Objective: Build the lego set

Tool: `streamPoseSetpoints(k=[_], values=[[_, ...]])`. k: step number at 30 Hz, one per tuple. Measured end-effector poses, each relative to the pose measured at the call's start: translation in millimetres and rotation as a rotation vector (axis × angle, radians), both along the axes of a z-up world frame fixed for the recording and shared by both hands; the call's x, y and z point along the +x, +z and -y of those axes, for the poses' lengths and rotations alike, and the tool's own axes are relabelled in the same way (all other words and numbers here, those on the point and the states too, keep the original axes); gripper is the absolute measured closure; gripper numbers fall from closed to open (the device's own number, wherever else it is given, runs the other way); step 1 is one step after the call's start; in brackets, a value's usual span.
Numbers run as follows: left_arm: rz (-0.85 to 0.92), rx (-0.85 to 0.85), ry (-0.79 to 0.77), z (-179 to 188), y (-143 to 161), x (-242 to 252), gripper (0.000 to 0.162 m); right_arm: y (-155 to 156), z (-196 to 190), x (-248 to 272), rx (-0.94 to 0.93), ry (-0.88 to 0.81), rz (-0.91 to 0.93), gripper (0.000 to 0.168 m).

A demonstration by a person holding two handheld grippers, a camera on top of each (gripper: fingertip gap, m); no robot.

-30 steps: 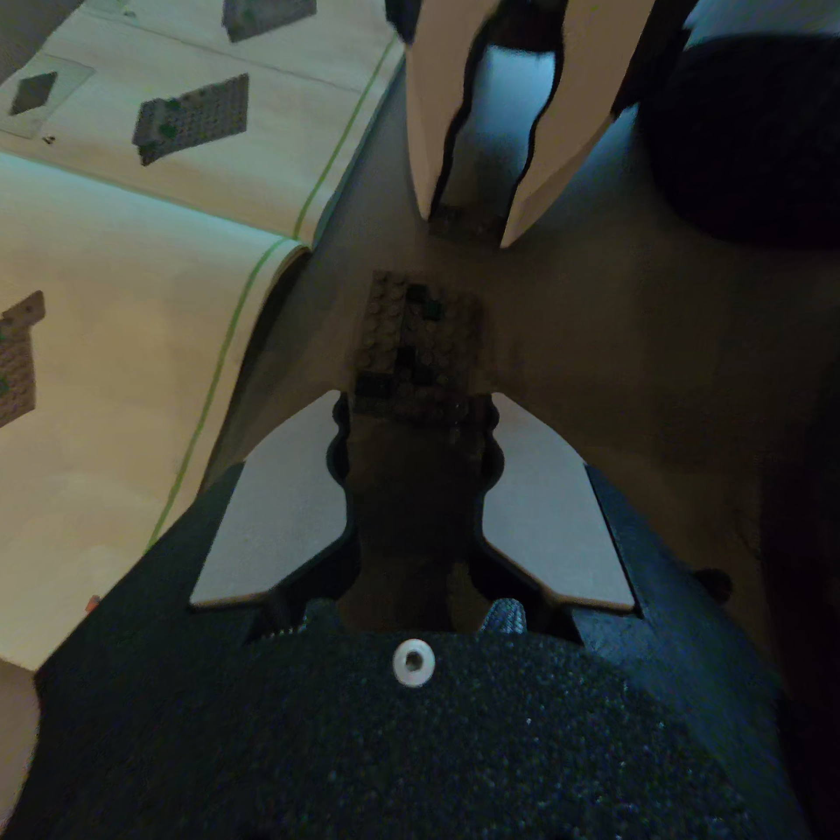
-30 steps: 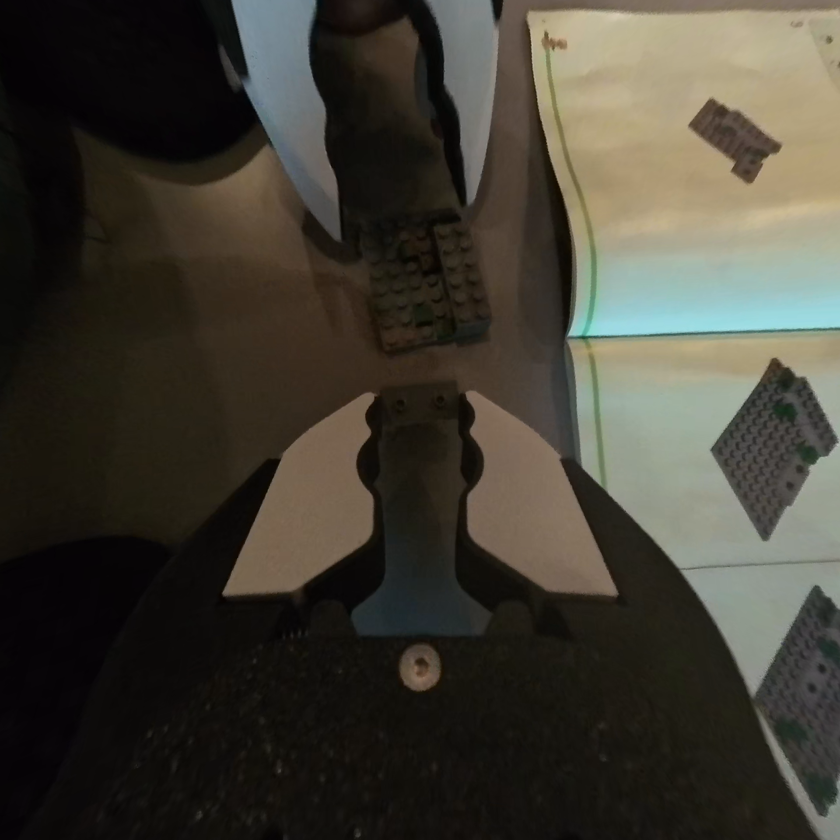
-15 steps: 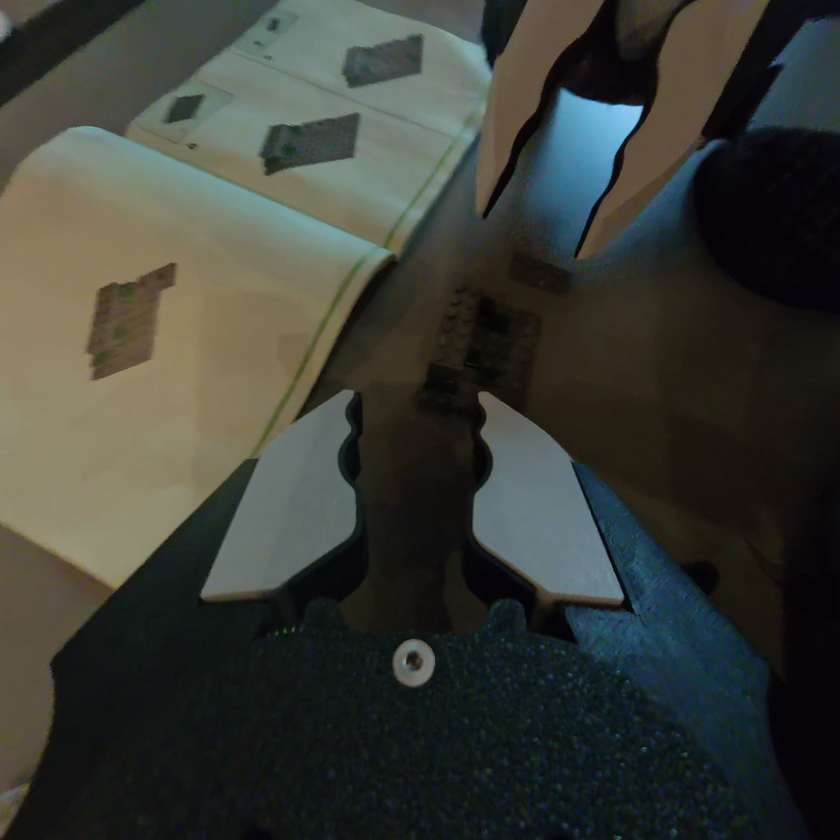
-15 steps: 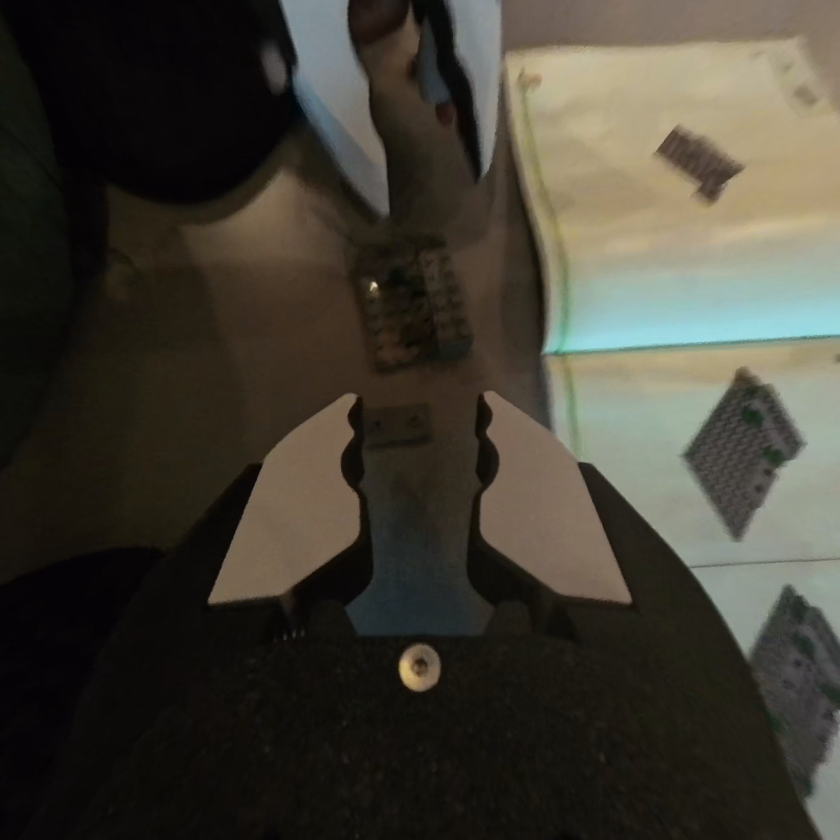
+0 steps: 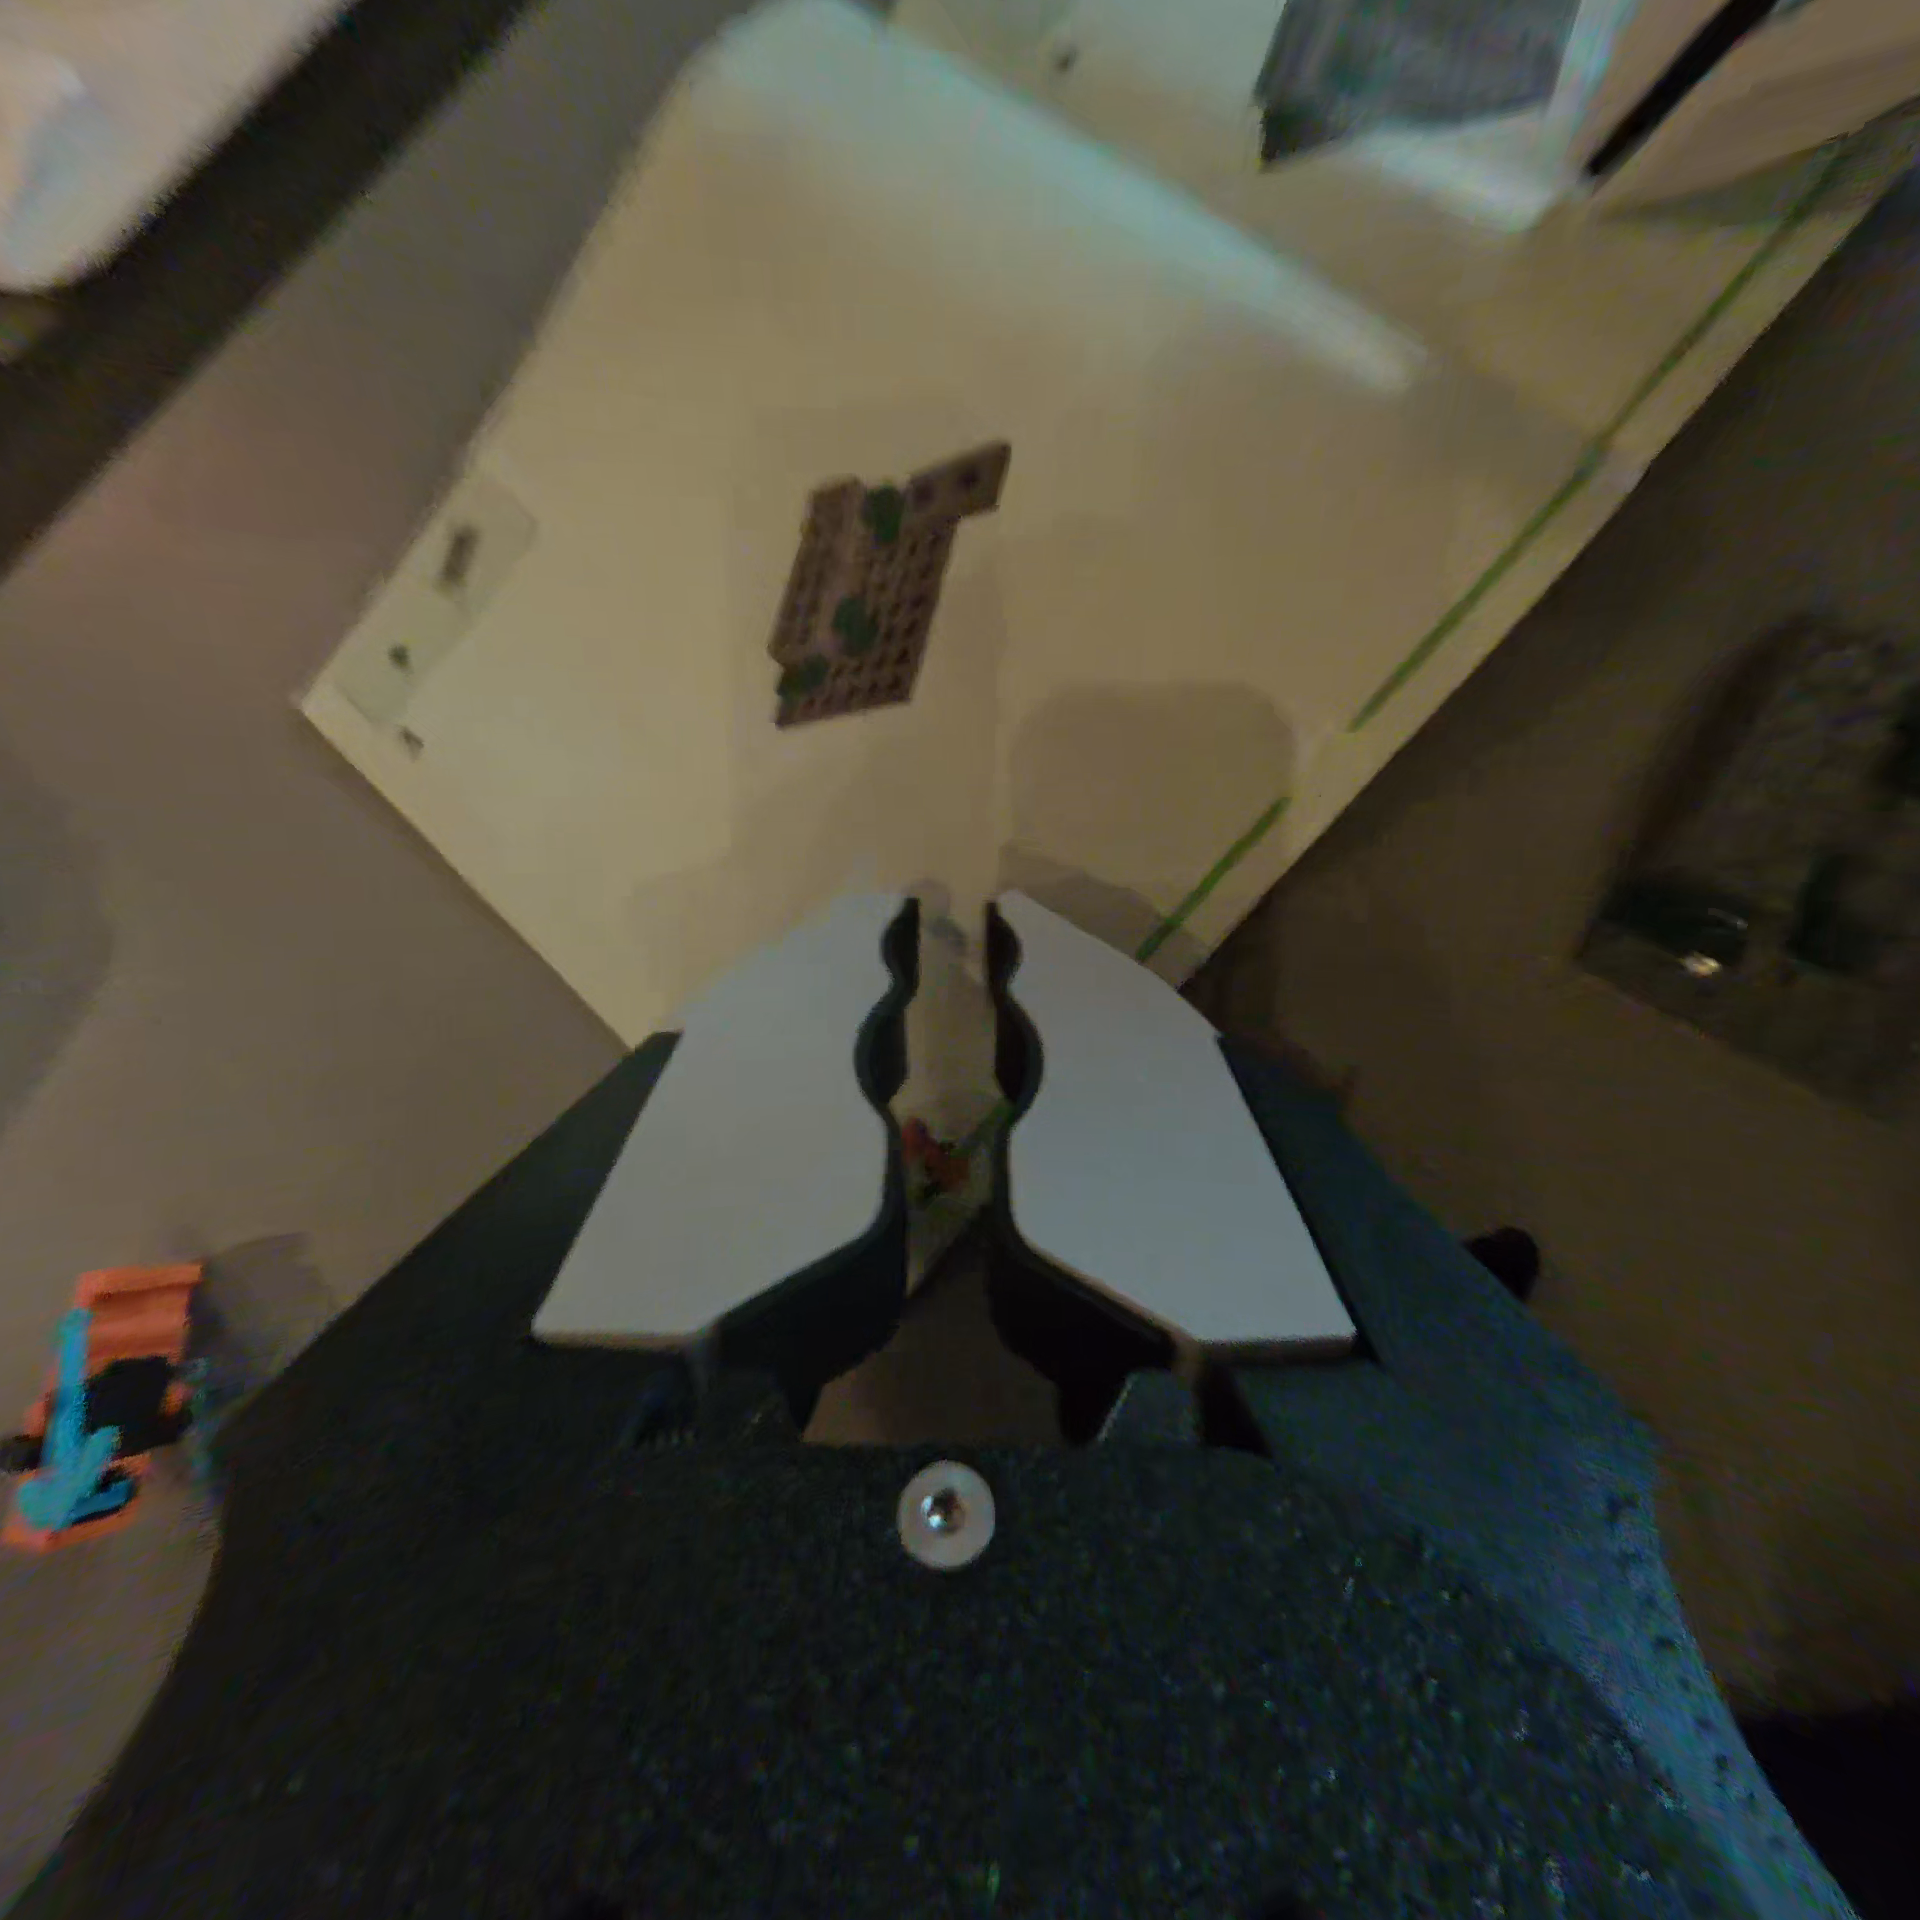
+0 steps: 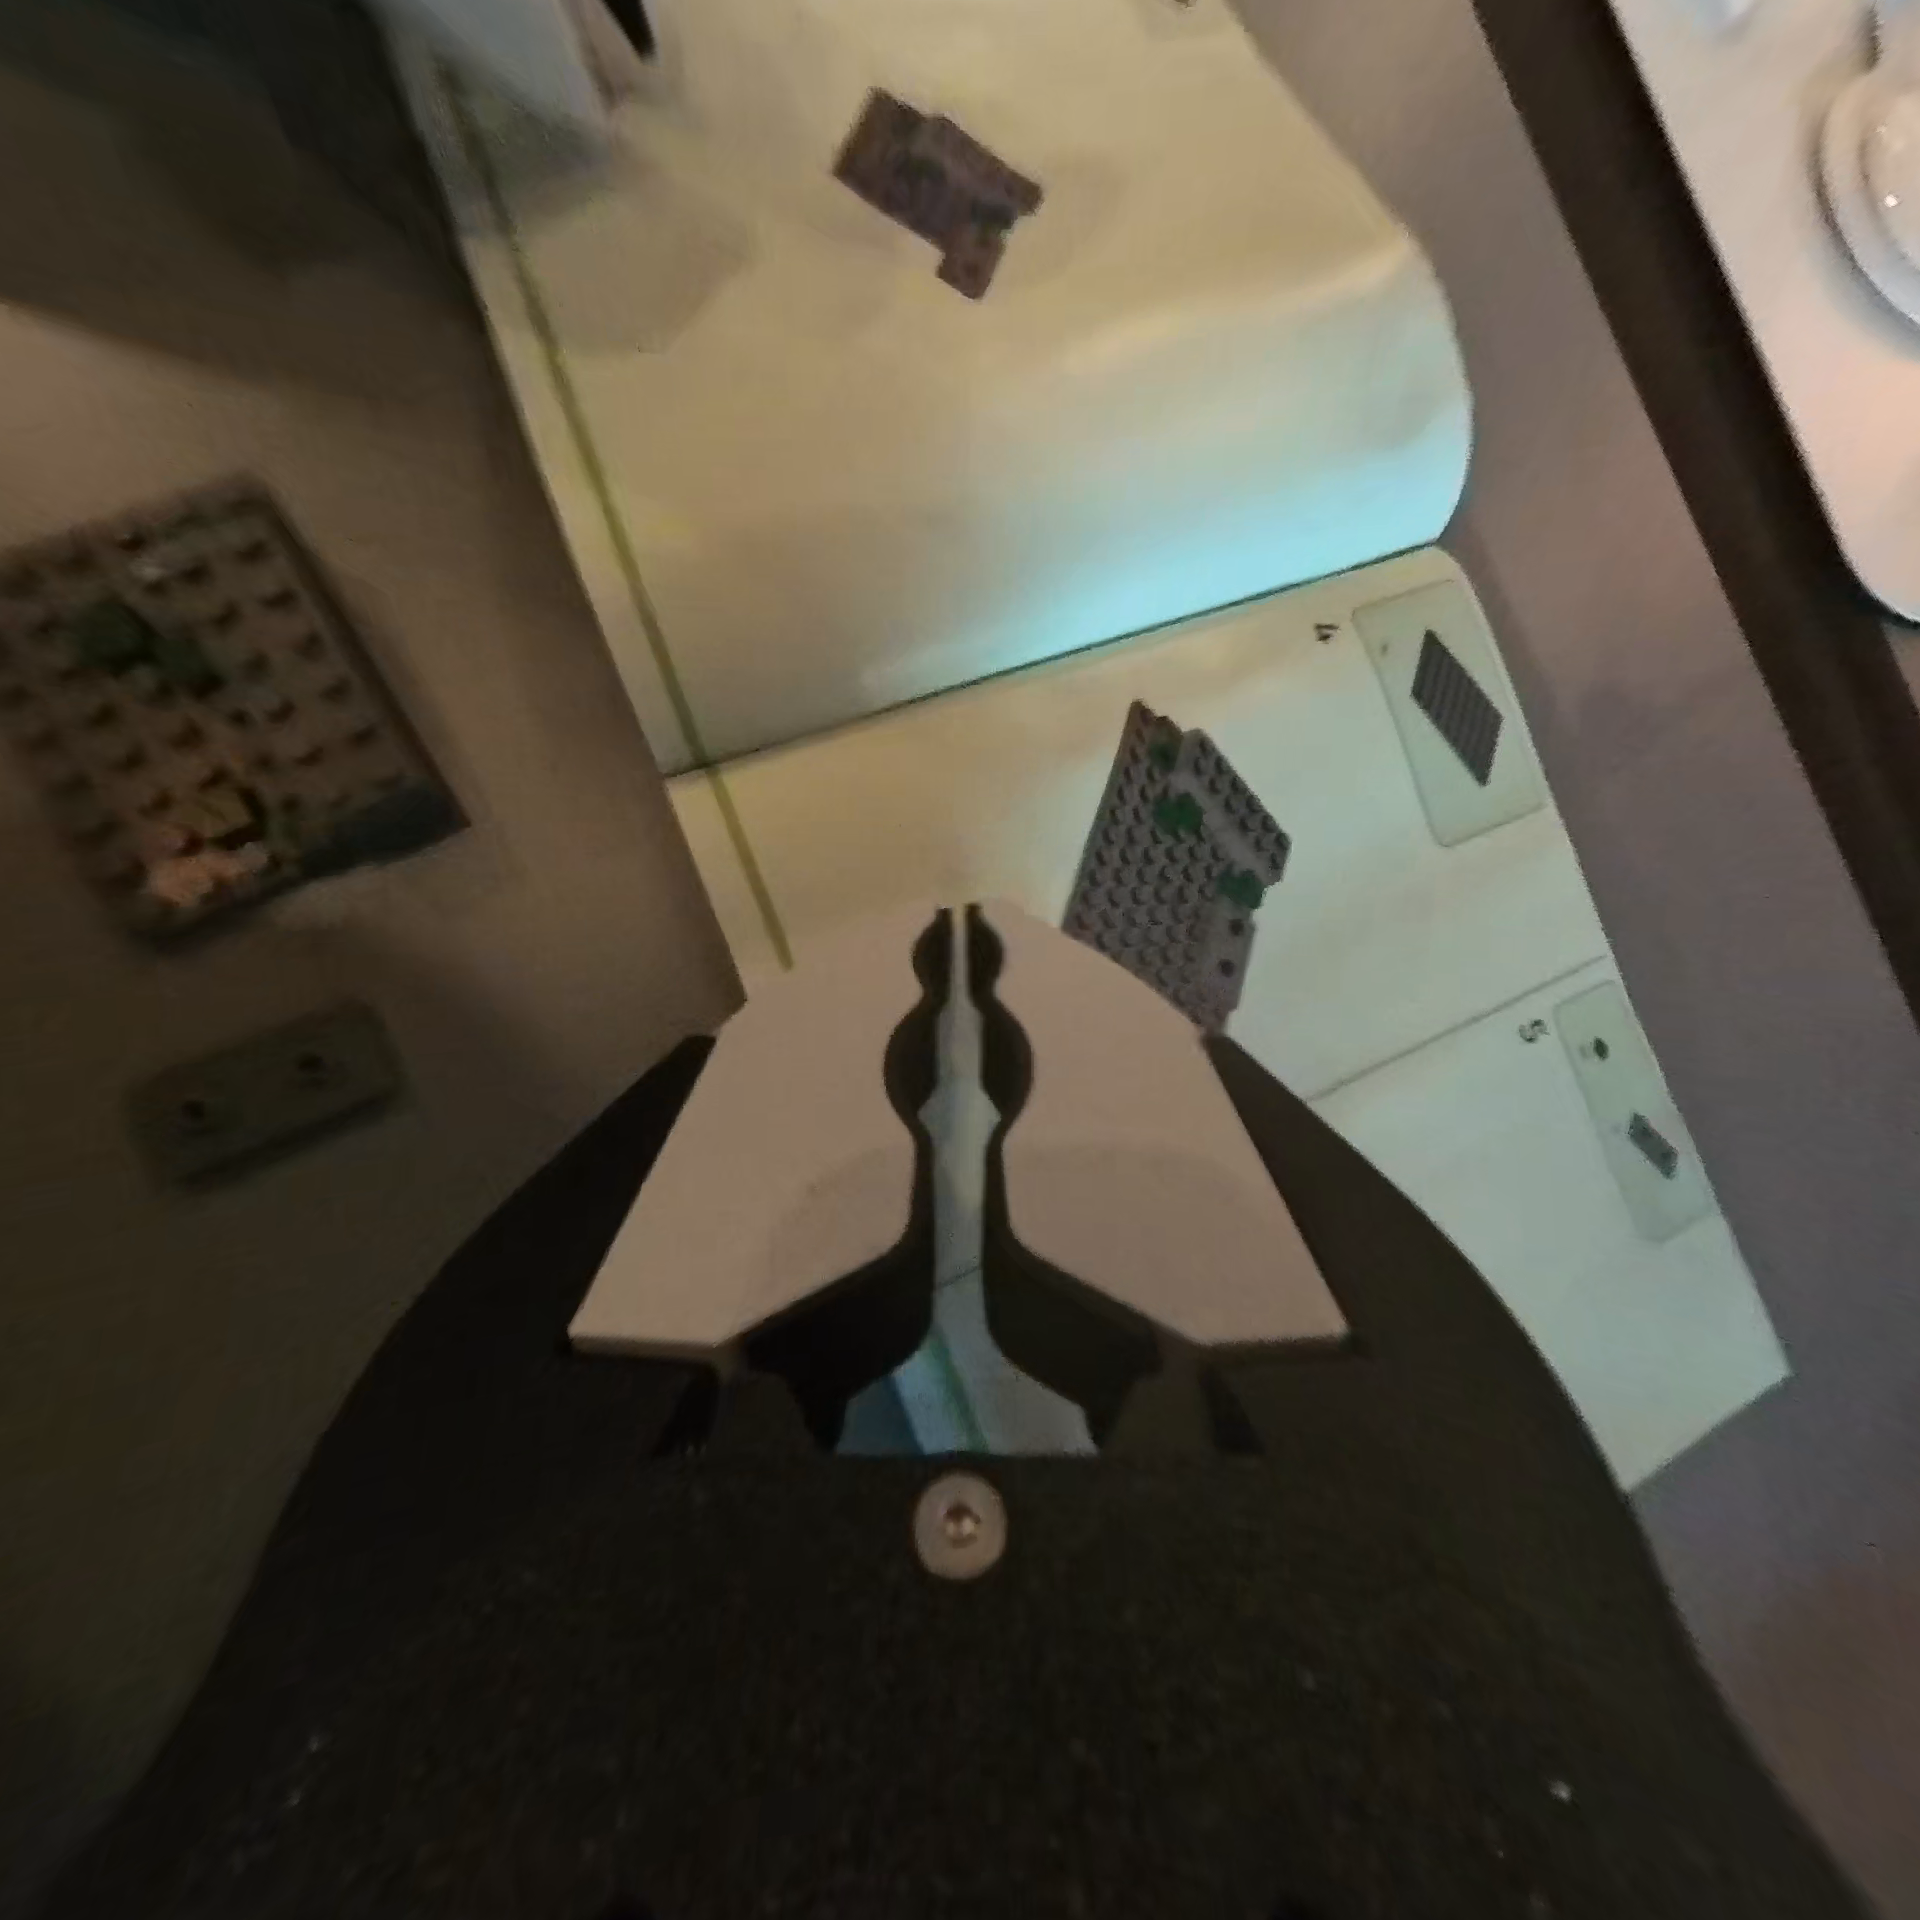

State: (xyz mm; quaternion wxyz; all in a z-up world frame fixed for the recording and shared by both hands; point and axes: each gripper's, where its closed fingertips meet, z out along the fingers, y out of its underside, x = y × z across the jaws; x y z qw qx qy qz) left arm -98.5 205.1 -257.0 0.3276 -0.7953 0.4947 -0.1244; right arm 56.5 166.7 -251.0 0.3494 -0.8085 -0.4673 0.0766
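Note:
The grey studded Lego plate with small green pieces on it (image 6: 208, 707) lies on the table at the left of the right wrist view. It shows blurred at the right edge of the left wrist view (image 5: 1766, 831). A small flat grey piece with two holes (image 6: 270, 1091) lies just in front of it. My right gripper (image 6: 958, 914) is shut and empty, over the open instruction booklet (image 6: 1039, 468). My left gripper (image 5: 956, 909) is nearly shut with a thin gap, empty, over the booklet's corner (image 5: 935, 520).
An orange and blue object (image 5: 94, 1392) sits on the table at the far left. A dark strip, the table's edge (image 6: 1662, 416), runs past the booklet, with a white rounded object (image 6: 1870, 208) beyond it. The gap from one gripper's tips to the other's is roughly 15 cm.
Both grippers have closed and swung away from the Lego plate toward the booklet. The small grey piece that lay between the right fingers now lies free on the table.

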Motion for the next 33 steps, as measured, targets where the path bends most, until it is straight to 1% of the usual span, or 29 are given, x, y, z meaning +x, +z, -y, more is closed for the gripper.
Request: streamPoseSetpoints(k=[4, 7, 10, 14, 16, 18, 20, 24, 28, 33], values=[[-0.004, -0.016, -0.03, 16, -1, 4, 0.162, -1, 12, 4, -0.006, 0.016, -0.001, 0.168], [-0.008, -0.032, -0.058, 35, -1, 5, 0.162, -1, 25, 7, -0.01, 0.018, -0.005, 0.168], [-0.014, -0.043, -0.075, 51, -1, 4, 0.162, -1, 35, 9, -0.027, -0.017, -0.021, 0.168], [-0.028, -0.038, -0.079, 59, -1, 3, 0.162, -1, 41, 8, -0.017, -0.057, -0.044, 0.168], [-0.029, -0.04, -0.078, 60, -1, 2, 0.162, 2, 37, 7, 0.005, -0.059, -0.052, 0.164], [-0.023, -0.044, -0.08, 60, -1, 2, 0.162, 13, 32, -1, 0.028, -0.031, -0.105, 0.164], [-0.016, -0.051, -0.078, 60, -1, 2, 0.162, 27, 25, -17, 0.04, 0.022, -0.168, 0.168], [-0.006, -0.047, -0.073, 60, -1, 2, 0.162, 43, 8, -56, -0.014, 0.151, -0.279, 0.168], [0.001, -0.038, -0.067, 60, -1, 2, 0.162, 36, -15, -83, -0.094, 0.241, -0.304, 0.168], [-0.005, -0.027, -0.057, 59, -1, 2, 0.162, 18, -28, -98, -0.118, 0.284, -0.235, 0.168]])
